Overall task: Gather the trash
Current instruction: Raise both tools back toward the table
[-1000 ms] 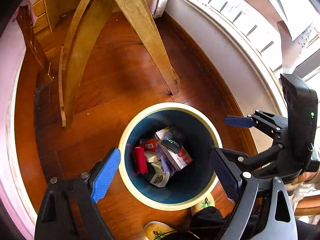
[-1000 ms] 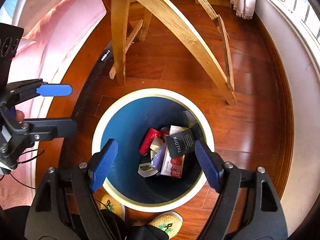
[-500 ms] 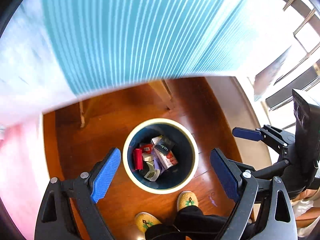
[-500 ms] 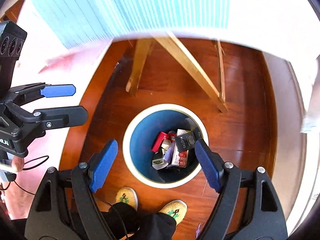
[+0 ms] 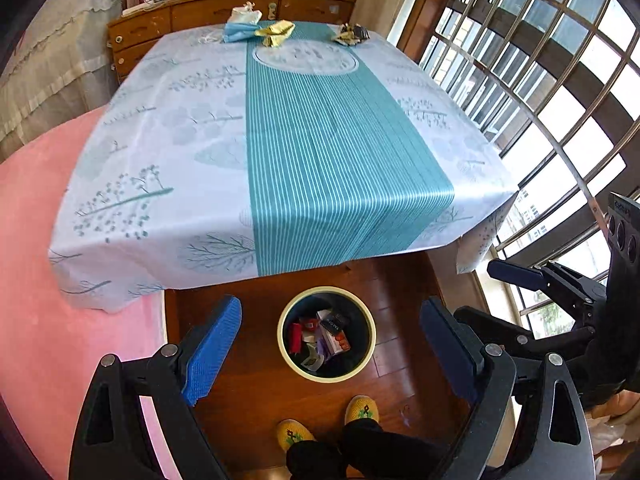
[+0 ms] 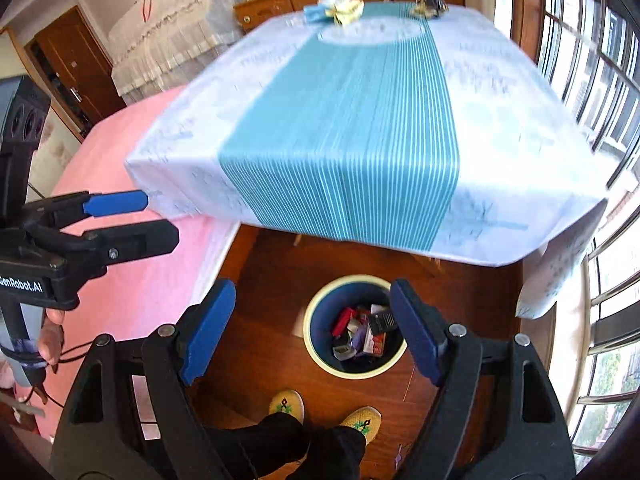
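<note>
- Worktop point(image 5: 168, 136) – trash remains at its far end: blue wrapper point(image 5: 239, 29), gold wrapper point(image 5: 276, 32), dark wrapper point(image 5: 352, 34).
- Bin point(image 5: 370, 330) on the floor already holds boxes.
- Left gripper point(image 5: 330, 342) and right gripper point(image 6: 310, 336) hang above it, jaws released, empty – next comes a reach across, I judge.

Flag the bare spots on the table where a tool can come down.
Most of the tablecloth is bare: the striped teal band and both pale side panels from the near edge up to the circle motif. Crowded only at the far edge: blue and gold wrappers and a dark crumpled wrapper. Left tool and right tool are open, empty.
</note>
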{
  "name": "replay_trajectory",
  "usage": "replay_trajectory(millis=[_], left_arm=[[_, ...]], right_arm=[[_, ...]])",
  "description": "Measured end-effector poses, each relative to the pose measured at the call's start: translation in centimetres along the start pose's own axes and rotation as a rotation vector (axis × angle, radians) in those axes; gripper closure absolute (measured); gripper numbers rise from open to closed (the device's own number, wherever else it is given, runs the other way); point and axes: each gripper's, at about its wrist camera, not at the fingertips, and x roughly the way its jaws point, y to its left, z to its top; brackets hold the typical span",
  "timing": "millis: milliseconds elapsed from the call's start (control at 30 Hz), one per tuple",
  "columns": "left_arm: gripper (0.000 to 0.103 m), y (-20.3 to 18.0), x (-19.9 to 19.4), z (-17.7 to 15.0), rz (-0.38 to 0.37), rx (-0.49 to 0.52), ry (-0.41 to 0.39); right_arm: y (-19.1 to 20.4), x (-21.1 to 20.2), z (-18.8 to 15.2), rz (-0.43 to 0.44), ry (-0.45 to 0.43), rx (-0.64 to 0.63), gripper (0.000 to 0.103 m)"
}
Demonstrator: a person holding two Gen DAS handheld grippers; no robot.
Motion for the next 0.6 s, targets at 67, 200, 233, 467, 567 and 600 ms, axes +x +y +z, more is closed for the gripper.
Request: replay_trajectory(millis=[67,200,233,467,567,600], left_arm=[[0.011,0.3,-2.7,0.8,-0.010,-0.019,-0.025],[0.011,0.5,-7.5,2.6,-0.024,-0.051,-0.081],[0.011,0.6,-8.7,3.0,-0.029,-0.048,-0.101],[0.011,0.9,-14.6,8.0,-0.017,-0.001,-0.205],[0.011,1.2,-15.8,10.4,-0.007,0.035,-0.245],[0.011,1.3,-16.2,11.2,-0.005,0.046,-0.256]], right_arm=[[0.9,-2.2,1.5,0.000,-0.032,-0.005,0.025],[2.8,-5.7,4.5,-0.007,-0.079,-0.024,0.025],[3.2,-6.6,5.2,-0.013,-0.087,-0.031,0.025],[5.8,-9.9,9.8,-0.051,-0.140,-0.067,0.025],[6.4,-10.9,12.3,-0.069,-0.180,-0.060,0.025],[6.4,-11.1,13.0,-0.075,-0.192,-0.053,0.025]])
